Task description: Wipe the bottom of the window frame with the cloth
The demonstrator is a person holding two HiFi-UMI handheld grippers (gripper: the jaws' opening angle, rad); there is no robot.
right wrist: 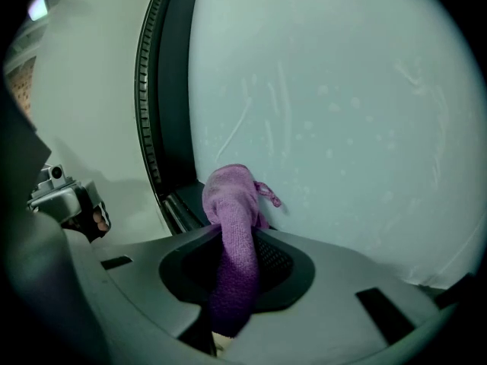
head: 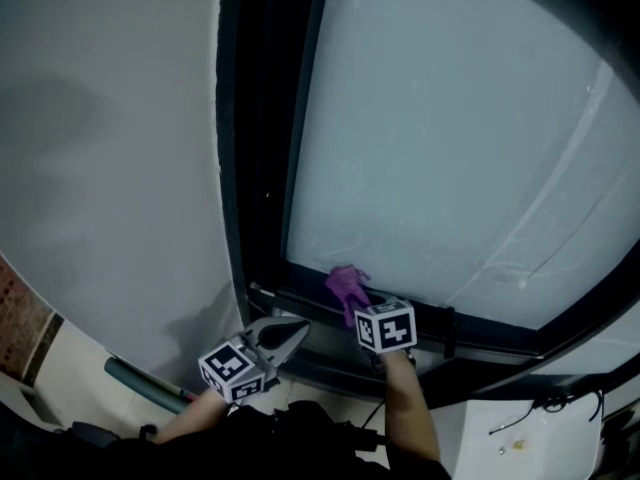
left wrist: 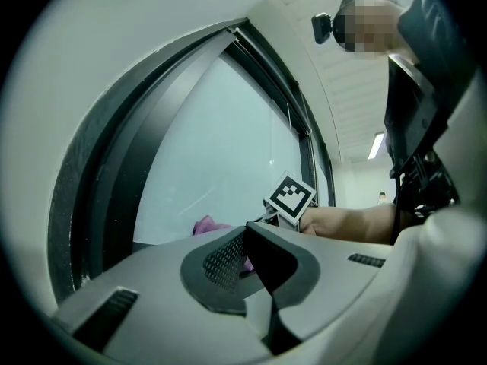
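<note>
Wiping step in hand: right tongs (right wrist: pixel 236 261) clenched on purple cloth (right wrist: pixel 232 196), bunched end at the window frame (head: pixel 470 330) bottom rail near its left corner; left tongs (left wrist: pixel 247 263) closed, empty, apart; next move likely needs a steady rightward drag.

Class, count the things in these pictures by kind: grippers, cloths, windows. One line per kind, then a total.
grippers: 2, the left gripper and the right gripper
cloth: 1
window: 1
total: 4
</note>
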